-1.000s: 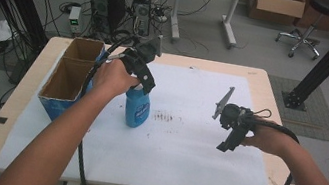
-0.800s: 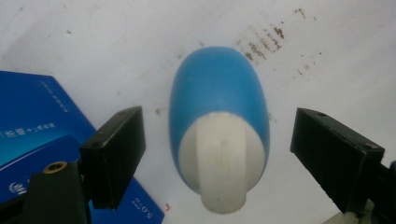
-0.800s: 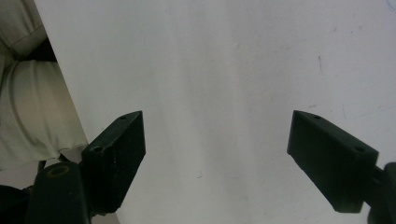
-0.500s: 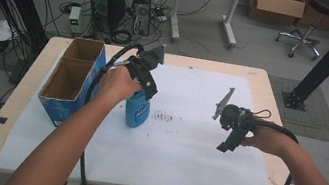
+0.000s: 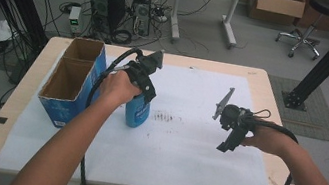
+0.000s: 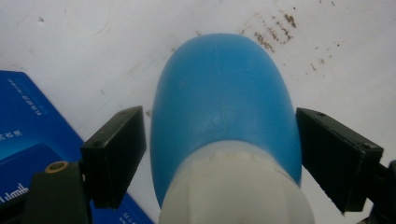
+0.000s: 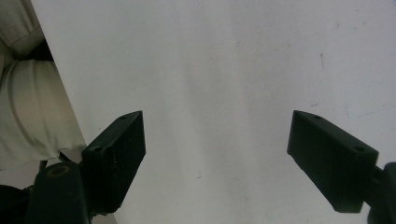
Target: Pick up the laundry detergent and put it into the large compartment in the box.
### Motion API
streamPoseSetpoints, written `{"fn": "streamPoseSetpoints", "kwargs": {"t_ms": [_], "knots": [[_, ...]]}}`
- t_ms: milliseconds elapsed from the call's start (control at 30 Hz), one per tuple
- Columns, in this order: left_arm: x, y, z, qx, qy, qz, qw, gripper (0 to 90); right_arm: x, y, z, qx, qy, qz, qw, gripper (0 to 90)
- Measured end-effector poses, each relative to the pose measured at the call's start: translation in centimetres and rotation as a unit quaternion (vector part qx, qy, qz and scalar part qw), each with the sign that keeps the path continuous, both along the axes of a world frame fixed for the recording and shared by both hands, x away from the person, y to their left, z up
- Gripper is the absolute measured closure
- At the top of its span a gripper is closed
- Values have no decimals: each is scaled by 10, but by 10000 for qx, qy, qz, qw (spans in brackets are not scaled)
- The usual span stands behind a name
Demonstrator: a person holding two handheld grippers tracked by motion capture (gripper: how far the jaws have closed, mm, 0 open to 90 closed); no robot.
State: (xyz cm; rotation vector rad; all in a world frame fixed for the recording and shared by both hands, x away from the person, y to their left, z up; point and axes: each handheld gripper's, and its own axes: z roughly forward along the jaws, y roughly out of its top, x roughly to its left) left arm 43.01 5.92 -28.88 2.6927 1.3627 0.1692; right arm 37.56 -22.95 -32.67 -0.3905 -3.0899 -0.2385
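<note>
We see our left gripper (image 6: 219,154) with jaws parted around the one blue bottle (image 6: 224,107), small gaps on both sides. One blue box (image 5: 72,85) stands at the bottle's nine o'clock. Our right gripper (image 7: 215,158) hangs open over the white sheet (image 7: 224,70).

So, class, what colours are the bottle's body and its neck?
The bottle has a blue body and a white neck, seen best in the left gripper view.

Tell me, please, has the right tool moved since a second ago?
No. The right tool hangs over the same spot of the white sheet, near the table's right edge, with its jaws open.
</note>
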Motion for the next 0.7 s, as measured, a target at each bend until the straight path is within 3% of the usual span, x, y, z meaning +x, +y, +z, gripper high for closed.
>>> {"fn": "streamPoseSetpoints", "kwargs": {"t_ms": [700], "knots": [[1, 2, -5, -95, 41, -11, 9999, 269, 2, 0, -1, 20, 41, 3, 10000, 194]]}}
